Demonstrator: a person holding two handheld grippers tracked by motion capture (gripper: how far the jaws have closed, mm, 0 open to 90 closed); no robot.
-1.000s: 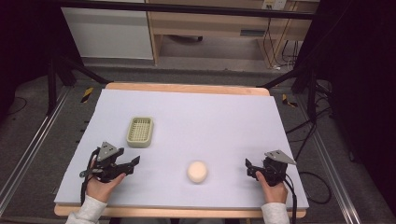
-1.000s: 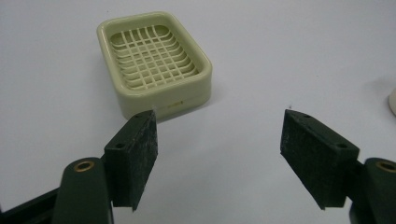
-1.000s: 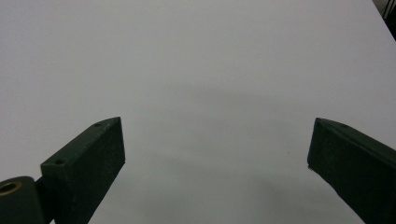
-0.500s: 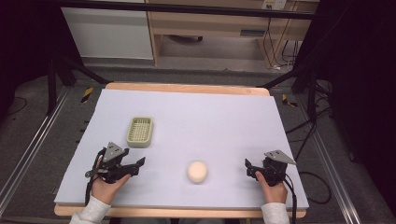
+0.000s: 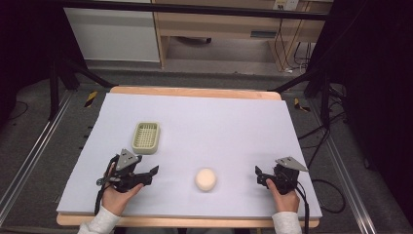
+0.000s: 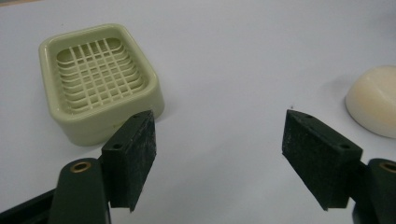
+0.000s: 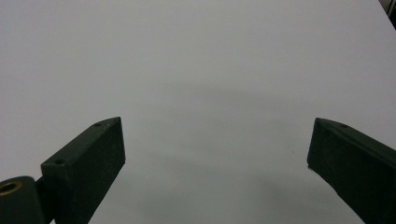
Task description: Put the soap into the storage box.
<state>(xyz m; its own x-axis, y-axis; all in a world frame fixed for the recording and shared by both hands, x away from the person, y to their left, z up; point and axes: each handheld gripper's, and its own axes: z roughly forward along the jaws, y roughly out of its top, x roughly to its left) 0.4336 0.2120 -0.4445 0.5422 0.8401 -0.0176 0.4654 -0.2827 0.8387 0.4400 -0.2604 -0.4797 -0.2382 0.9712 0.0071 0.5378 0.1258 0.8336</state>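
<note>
Holding my left gripper wide open near the desk's near-left edge; soap sits just right, soap dish just beyond. Right gripper wide open, near-right, empty.

No readable text, label, brand or number appears on anything.

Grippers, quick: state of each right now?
Left gripper: open, holding nothing; the soap dish and the soap bar lie ahead of it.
Right gripper: open, holding nothing, over bare table.
</note>
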